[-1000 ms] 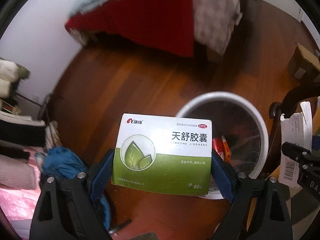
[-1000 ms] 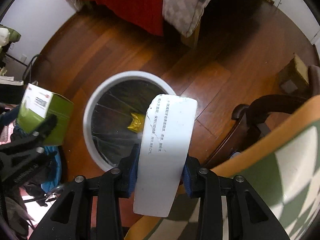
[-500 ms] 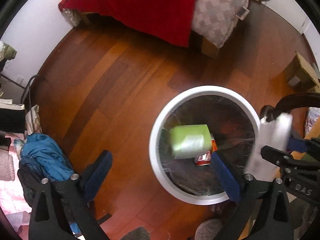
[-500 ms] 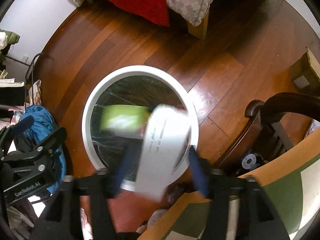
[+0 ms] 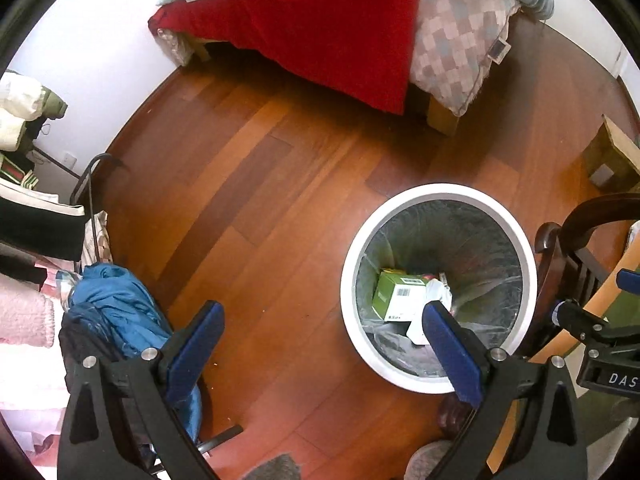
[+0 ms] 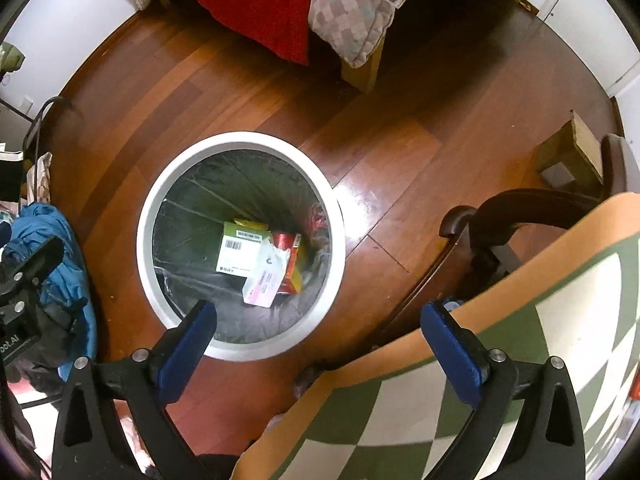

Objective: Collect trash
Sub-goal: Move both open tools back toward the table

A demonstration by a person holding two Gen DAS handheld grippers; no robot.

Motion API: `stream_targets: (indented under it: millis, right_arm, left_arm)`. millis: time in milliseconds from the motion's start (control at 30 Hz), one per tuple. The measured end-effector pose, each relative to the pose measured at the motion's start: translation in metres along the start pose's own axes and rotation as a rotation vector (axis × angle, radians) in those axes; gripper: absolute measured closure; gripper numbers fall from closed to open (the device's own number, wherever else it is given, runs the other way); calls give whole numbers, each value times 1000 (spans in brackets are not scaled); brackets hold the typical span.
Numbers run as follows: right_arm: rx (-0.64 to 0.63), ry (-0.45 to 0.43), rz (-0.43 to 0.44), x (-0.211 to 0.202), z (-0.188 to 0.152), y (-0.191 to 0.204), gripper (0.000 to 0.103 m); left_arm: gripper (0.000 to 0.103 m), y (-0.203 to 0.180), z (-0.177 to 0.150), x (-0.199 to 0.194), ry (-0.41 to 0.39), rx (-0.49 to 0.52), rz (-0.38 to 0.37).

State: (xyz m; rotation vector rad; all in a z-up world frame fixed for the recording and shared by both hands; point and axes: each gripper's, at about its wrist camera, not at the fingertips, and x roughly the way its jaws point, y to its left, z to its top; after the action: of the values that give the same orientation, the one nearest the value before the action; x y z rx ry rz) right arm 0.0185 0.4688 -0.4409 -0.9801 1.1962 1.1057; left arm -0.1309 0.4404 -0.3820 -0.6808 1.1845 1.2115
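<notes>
A round white trash bin [image 5: 440,196] [image 6: 240,140] with a dark liner stands on the wooden floor. At its bottom lie the green-and-white medicine box [image 5: 394,294] [image 6: 240,249], a white box [image 6: 265,280] [image 5: 434,294] and red and yellow packets [image 6: 294,264]. My left gripper [image 5: 324,330] hangs open above the floor, its right finger over the bin's near rim, with nothing between the fingers. My right gripper [image 6: 320,332] is open and empty too, its left finger over the bin's near rim. The right gripper [image 5: 600,340] also shows at the right edge of the left wrist view.
A bed with a red blanket [image 5: 328,36] and a checked quilt [image 5: 452,44] stands beyond the bin. A dark wooden chair [image 6: 520,216] and a green-checked tablecloth [image 6: 500,380] are at the right. Blue clothing [image 5: 116,308] is piled at the left, a cardboard box [image 6: 568,156] at the far right.
Both grippers opened and let go: the green-and-white box and the white box fell into the bin and now lie at its bottom.
</notes>
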Motion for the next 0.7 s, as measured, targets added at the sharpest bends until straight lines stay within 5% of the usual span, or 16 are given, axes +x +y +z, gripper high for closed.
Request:
stream_targets:
  millis: [700]
  right_arm:
    - [51,-217,50,-148,-69,-13,0]
  left_arm:
    - [2,14,-30,-130,-196,-12,-33]
